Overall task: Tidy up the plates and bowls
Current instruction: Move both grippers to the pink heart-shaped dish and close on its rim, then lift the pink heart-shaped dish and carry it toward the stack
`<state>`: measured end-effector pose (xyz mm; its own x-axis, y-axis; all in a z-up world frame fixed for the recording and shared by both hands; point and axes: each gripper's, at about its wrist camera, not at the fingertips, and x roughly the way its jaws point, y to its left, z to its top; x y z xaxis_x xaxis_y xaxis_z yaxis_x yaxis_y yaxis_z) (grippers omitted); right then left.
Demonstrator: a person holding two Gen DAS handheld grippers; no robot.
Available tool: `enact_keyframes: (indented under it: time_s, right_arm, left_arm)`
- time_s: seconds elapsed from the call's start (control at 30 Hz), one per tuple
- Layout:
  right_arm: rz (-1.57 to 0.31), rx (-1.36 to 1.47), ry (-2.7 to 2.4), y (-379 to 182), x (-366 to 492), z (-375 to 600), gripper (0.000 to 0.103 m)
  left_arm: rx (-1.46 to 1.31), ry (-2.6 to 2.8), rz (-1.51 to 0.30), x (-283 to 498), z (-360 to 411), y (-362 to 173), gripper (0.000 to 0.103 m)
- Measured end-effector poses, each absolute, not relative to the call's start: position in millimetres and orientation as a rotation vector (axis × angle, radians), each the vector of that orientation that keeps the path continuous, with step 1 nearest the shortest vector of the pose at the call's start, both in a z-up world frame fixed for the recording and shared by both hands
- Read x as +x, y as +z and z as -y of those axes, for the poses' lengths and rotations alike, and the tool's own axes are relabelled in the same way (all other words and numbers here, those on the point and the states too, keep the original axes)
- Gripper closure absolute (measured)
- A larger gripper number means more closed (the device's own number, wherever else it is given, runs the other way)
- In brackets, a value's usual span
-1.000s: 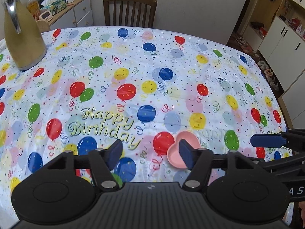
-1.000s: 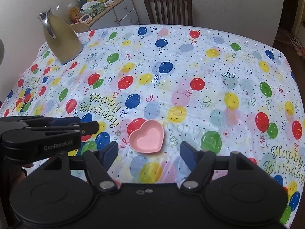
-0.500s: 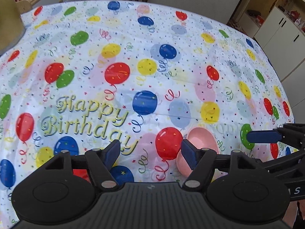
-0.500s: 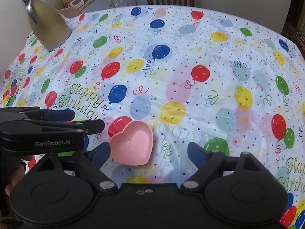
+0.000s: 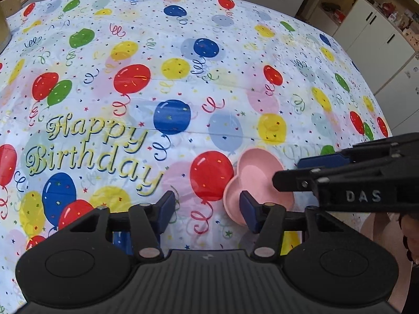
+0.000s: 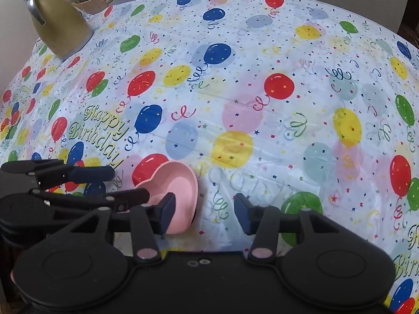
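Both grippers have come down closer to the table since the earlier frames, and the pink heart-shaped bowl (image 6: 171, 191) now fills more of each view. In the left wrist view the left gripper (image 5: 207, 210) has just been closing its jaws, yet a clear gap stays between the blue pads; its right pad (image 5: 247, 213) overlaps the bowl's near-left rim, and I cannot tell whether it touches, while the left pad hangs over bare balloon-print tablecloth (image 5: 183, 83). Nothing is clamped between them. In the right wrist view the right gripper (image 6: 204, 213) has likewise just been closing and is also part-open, gripping nothing; its left pad (image 6: 167, 214) sits in front of the bowl's near rim, and the right pad stands over the cloth, well clear of the bowl. Seen from that camera, the left gripper reaches in from the left edge, with its lower finger crossing in front of the bowl's left lobe. Seen from the left camera, the right gripper (image 5: 301, 172) comes in from the right, its fingers crossing the bowl's right side. That bowl rests upright on the cloth near the table's front edge, beside a printed red balloon. A gold thermos jug (image 6: 59, 23) stands at the far left corner of the table.
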<state>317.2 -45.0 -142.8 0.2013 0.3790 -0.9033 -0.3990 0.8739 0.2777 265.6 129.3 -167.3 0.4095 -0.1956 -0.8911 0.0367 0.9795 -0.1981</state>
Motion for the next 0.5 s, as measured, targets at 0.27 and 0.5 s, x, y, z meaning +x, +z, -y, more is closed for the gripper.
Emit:
enact_keyframes:
  time_s: [0.27, 0.5]
  right_arm:
    - [-1.313, 0.044, 0.541, -154.2, 322.9, 39.2, 0.089]
    - [-1.306, 0.037, 0.524, -154.4, 318.7, 35.5, 0.101]
  left_arm:
    - [-0.168, -0.162, -1.137, 264.8, -125.2, -166.0, 0.076]
    - [-0.172, -0.172, -1.161, 264.5, -117.9, -166.6, 0.093]
